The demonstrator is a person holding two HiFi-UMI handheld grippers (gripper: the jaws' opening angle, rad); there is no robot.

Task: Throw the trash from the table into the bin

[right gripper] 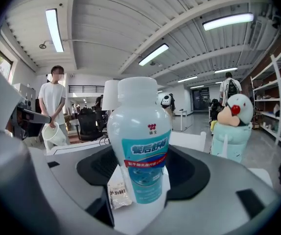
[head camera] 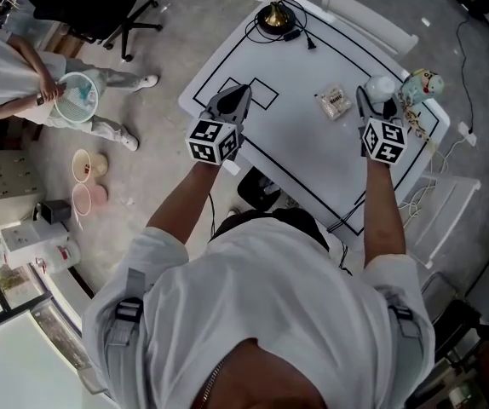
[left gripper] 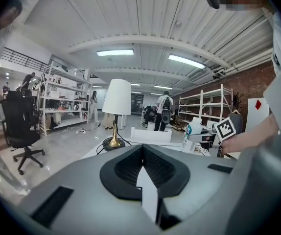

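Your right gripper [head camera: 378, 100] is pinching a small plastic bottle [right gripper: 139, 141] upright between its jaws, which press on the bottle's sides. The bottle is milky white and half see-through, with a broad rounded cap and bulging shoulders. A teal label wraps its lower half, with white Chinese print, a thin red band under it, and a little red dotted logo above. From the head view only the pale cap [head camera: 381, 85] shows, just past the marker cube. I cannot tell whether its base is clear of the table [head camera: 304, 152].

Just left of that gripper's tips a small clear packet [head camera: 334, 102] lies flat on the white top; in the right gripper view it sits low beside the bottle [right gripper: 117, 195], crinkled, with a printed strip. To the gripper's right stands a teal-and-cream cartoon figurine [right gripper: 233, 129], near but apart.

Your left gripper [left gripper: 142, 155] has its jaws pressed together with nothing between them. It hangs over the table's left side [head camera: 234, 96], with the gold-footed lamp [left gripper: 116, 109] ahead of it.

The bin [head camera: 76, 96] — round, pale, teal-tinted — is held by a person on the floor, well off to the left of your left gripper.
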